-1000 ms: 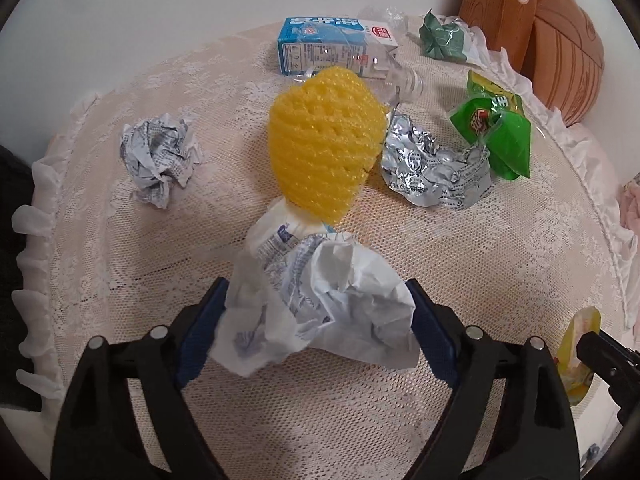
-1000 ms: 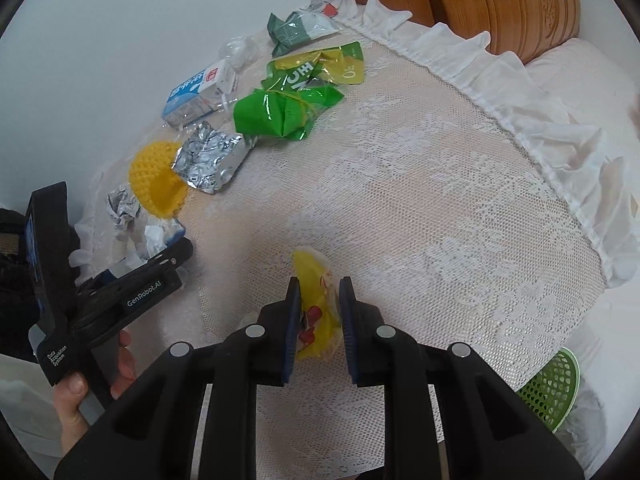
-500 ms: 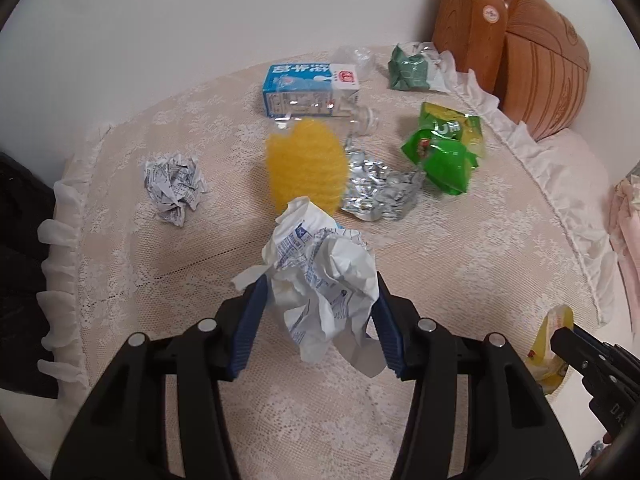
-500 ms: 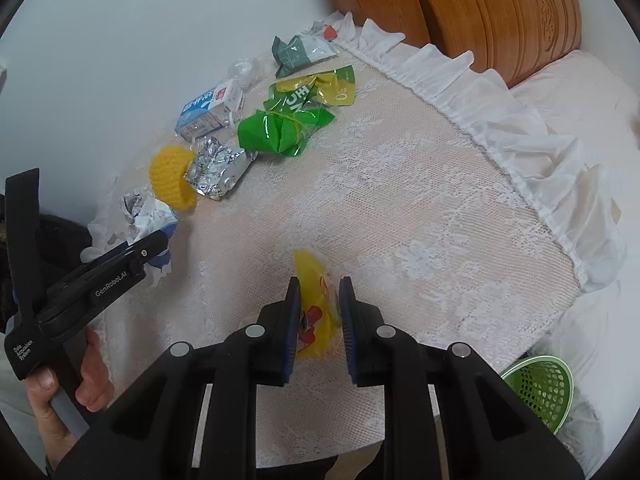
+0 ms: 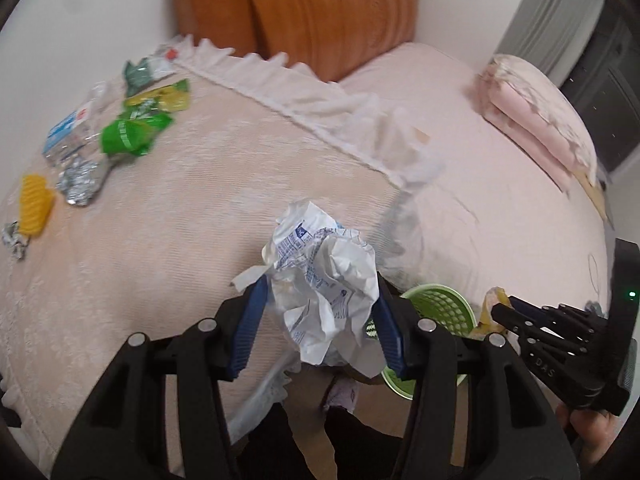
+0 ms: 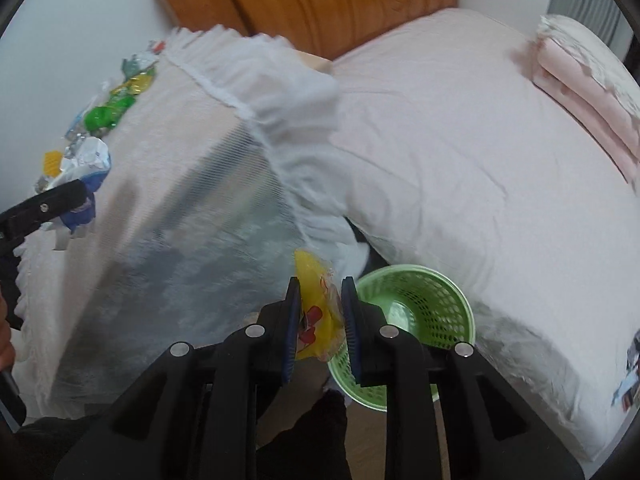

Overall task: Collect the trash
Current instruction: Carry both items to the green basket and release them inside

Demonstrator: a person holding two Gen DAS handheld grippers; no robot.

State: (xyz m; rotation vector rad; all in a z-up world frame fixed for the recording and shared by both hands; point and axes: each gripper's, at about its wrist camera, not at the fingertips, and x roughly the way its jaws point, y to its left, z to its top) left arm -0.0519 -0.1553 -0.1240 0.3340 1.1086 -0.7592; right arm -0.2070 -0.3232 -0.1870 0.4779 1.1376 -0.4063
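Left hand-held gripper clamped the crumpled paper at the counter's ruffled edge; right hand-held gripper, narrow, pinched the yellow wrapper beside the green basket in the gap before the bed. Only the left view showed clearly the remaining wrappers.

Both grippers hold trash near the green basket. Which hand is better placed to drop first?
Right, probably. The right gripper holds the yellow wrapper beside the green basket rim; the left gripper with its crumpled paper hangs over the table edge.
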